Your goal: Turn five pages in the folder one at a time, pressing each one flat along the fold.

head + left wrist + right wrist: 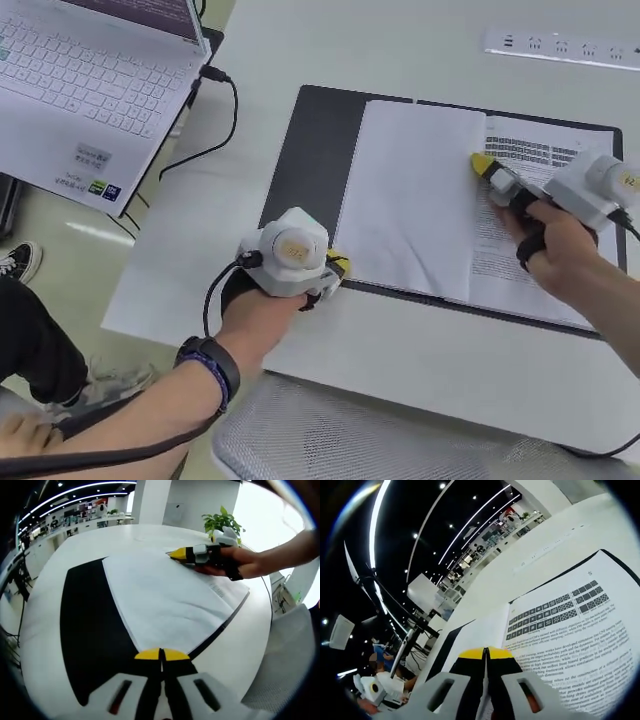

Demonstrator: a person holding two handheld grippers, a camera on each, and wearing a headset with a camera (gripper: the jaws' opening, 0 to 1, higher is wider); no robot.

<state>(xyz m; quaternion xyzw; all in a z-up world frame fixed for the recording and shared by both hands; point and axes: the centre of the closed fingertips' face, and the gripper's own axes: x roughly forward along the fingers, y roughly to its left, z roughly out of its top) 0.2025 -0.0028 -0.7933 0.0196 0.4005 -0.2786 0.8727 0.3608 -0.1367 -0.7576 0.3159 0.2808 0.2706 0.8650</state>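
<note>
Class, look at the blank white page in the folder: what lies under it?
The black folder cover shows past the left and near edges of the blank page, so it lies underneath. Any sheets between are covered.

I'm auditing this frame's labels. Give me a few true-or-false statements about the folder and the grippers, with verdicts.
1. The right gripper is at the fold, near the top. True.
2. The folder is closed. False: it lies open.
3. The left gripper has its fingers together. True.
4. The laptop lies on the folder. False: it sits on the table, apart from the folder and to its left.
5. The left page is printed. False: it is blank, and the right page carries the print.
</note>
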